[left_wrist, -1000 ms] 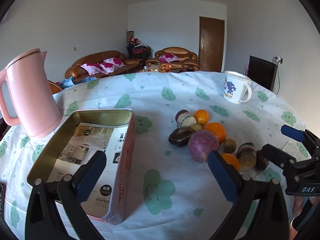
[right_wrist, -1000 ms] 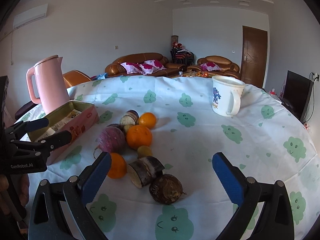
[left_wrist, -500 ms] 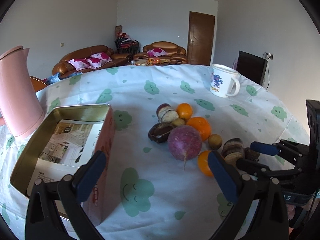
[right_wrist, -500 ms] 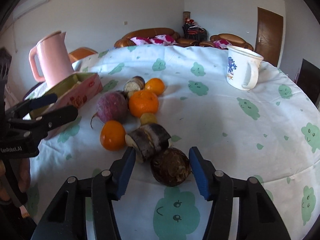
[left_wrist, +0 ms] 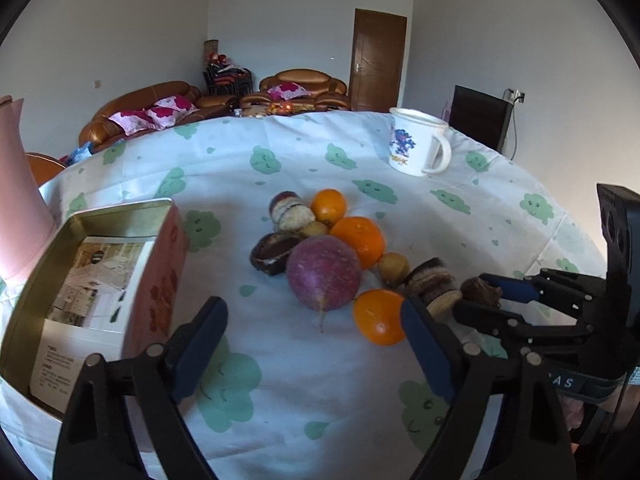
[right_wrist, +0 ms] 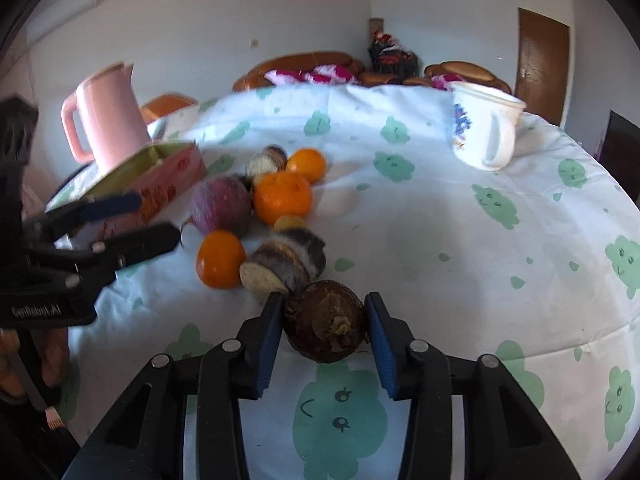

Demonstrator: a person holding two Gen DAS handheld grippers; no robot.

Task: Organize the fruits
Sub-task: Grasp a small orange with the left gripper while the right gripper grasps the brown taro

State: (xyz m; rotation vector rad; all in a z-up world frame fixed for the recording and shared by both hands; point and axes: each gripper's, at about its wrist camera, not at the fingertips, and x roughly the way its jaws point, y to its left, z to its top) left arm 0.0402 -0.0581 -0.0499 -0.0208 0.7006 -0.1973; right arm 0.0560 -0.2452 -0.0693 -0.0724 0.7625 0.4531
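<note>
The right gripper point(right_wrist: 325, 322) had its blue-padded jaws closing round a dark brown, rough-skinned round root point(right_wrist: 325, 326) that sat on the white tablecloth with green smiling clouds point(right_wrist: 420, 232); the pads stood right against its two sides, though I could not tell how firmly they pressed. Just beyond it lay a cut, hairy brown taro chunk with a pale face point(right_wrist: 285, 265), touching a small orange point(right_wrist: 220, 254). Behind those sat a purple round radish with a thin tail point(left_wrist: 323, 273), a bigger orange point(left_wrist: 359, 240), a small yellowish-brown fruit point(left_wrist: 393, 269), another small orange point(left_wrist: 328, 207), a second cut taro piece point(left_wrist: 289, 211) and a dark brown split husk point(left_wrist: 275, 252), all huddled in one loose cluster near the middle of the table.

The left gripper point(left_wrist: 316, 344) hung above bare cloth in front of the radish, its jaws wide apart but closing, with nothing between them. To its left stood an open rectangular tin with pink sides point(left_wrist: 158, 280), printed paper lying in it, and beside that a pale pink kettle point(right_wrist: 108, 120). A white mug with a blue cartoon print point(left_wrist: 418, 144) stood well apart at the far side
</note>
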